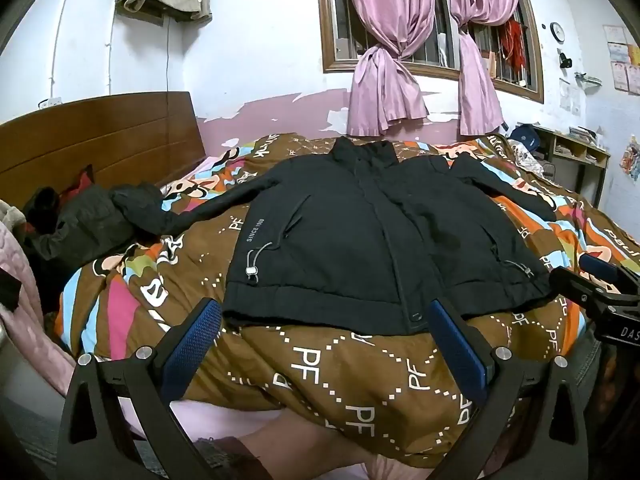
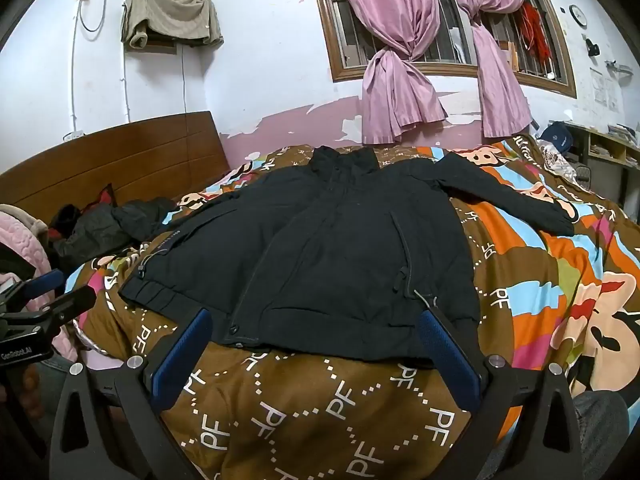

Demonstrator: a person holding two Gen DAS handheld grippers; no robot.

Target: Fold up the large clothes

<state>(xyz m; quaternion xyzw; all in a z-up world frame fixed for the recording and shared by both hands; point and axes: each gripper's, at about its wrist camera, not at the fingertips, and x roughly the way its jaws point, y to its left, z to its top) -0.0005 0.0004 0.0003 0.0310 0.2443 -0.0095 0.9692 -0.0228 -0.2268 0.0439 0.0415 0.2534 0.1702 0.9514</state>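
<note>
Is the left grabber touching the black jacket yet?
Cannot tell. In the left wrist view the left gripper is open at the black jacket hem; one fingertip overlaps it, with no clear contact or gap.

White walls (pink paint peeling low) (image 1: 256,60), barred window (image 1: 432,40), pink curtains (image 1: 384,80), wooden headboard (image 1: 100,140).

The jacket (image 1: 360,240) lies flat on the quilt (image 1: 320,380) mid-bed, collar at 12 o'clock, hem at 6, sleeves out toward 9 and 3. A clothes heap (image 1: 80,220) sits at 9 o'clock before the headboard (image 1: 100,140). The window (image 1: 432,20) is at 12, shelves (image 1: 576,152) at 2.
</note>
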